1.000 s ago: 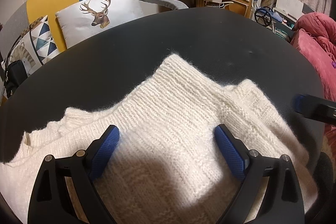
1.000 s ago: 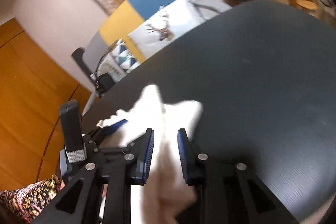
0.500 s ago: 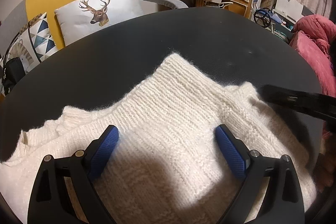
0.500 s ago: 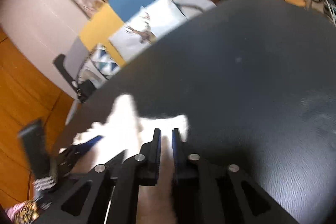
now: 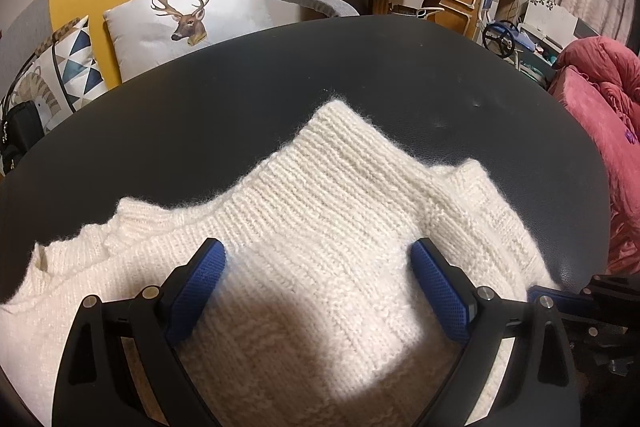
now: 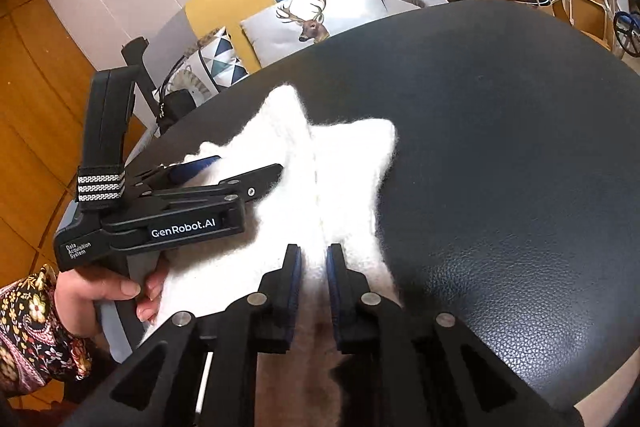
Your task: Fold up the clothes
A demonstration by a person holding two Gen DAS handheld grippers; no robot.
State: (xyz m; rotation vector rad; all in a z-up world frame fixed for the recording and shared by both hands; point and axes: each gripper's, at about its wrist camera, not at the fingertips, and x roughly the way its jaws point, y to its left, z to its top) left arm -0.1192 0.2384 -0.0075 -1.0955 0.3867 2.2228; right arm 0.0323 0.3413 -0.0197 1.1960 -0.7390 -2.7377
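here the right gripper [image 6: 313, 281] has its blue-padded jaws drawn close with only a narrow gap, and a ridge of the cream sweater [image 6: 332, 167] runs up between them; the fabric fills the gap, so it reads as pinched on the knit. the left gripper [image 5: 318, 289] hangs just above the sweater [image 5: 320, 227] with its jaws spread wide, blue pads well apart, nothing clasped between them. in the right wrist view the same left gripper [image 6: 224, 171] lies over the sweater's left side, held by a hand [image 6: 108, 291] in a patterned floral sleeve [image 6: 32, 331].

outward from the right gripper, the sweater runs away from the camera along its long axis, ending in two blunt corners, one peaked higher and further left, the other just to its right. in the left wrist view the nearer corner points away toward the deer cushion's [image 5: 188, 23] side of the table, and a ribbed band slants along the edge down to the left.

the knit is thick, fluffy, off-white, with a fuzzy halo at the edges and clear ribbing; it looks bunched and layered rather than flat. it lies on the black leather-like tabletop [image 6: 500, 167], on the side nearest the grippers, the far half of the top bare beyond it. a pink quilt [image 5: 600, 99] lies beside the table's right edge.
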